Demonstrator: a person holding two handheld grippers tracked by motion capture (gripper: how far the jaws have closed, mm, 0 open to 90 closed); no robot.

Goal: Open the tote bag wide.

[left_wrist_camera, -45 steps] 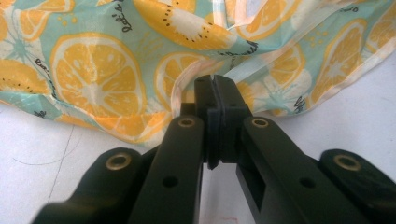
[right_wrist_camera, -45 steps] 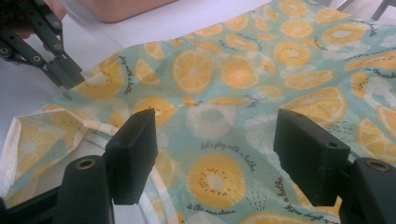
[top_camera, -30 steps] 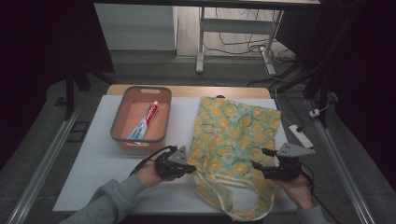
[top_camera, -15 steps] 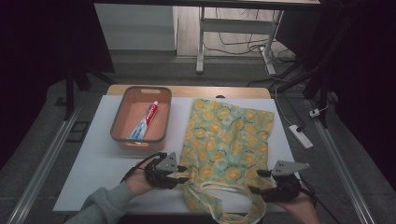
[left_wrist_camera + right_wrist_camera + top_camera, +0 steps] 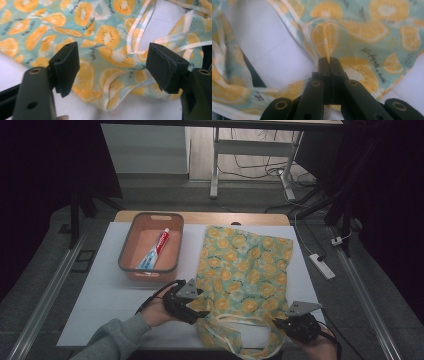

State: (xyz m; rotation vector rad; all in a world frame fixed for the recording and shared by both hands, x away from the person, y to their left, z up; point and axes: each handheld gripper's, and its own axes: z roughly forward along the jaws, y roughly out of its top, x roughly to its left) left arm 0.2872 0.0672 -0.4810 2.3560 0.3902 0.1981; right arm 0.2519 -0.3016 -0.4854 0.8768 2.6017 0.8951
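Pinching one fruit-print bag (image 5: 243,270), right hand-held gripper (image 5: 329,62), left hand-held gripper (image 5: 112,67) just spread apart.

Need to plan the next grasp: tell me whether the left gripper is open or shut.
Open: the left gripper jaws stand wide apart, just opened, over the fruit-print bag.

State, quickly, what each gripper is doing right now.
Left gripper: jaws have just opened, wide above the bag, pinching nothing.
Right gripper: jaws have just closed, pinching the bag's cloth.
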